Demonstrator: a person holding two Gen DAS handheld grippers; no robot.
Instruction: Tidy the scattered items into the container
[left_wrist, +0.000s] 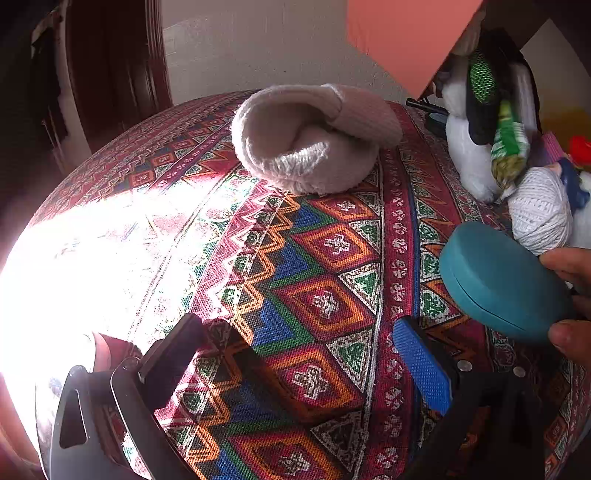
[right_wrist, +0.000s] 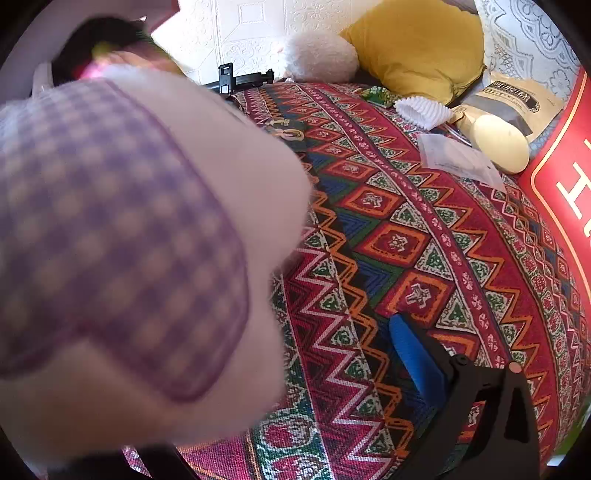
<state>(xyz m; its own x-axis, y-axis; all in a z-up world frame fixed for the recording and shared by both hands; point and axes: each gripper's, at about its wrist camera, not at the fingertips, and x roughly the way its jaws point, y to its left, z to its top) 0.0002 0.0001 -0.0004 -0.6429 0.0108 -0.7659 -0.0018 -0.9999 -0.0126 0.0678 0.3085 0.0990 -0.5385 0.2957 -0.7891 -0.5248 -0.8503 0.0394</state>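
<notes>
Left wrist view: left gripper spread wide, empty, above patterned cloth; pale knit hat ahead on cloth; teal case at right, pinched by bare fingers; yarn ball just behind

Right wrist view: blurred white plush with purple checks filling left side, hiding left finger of right gripper; grip state impossible to tell; cream case, yellow cushion beyond
</notes>
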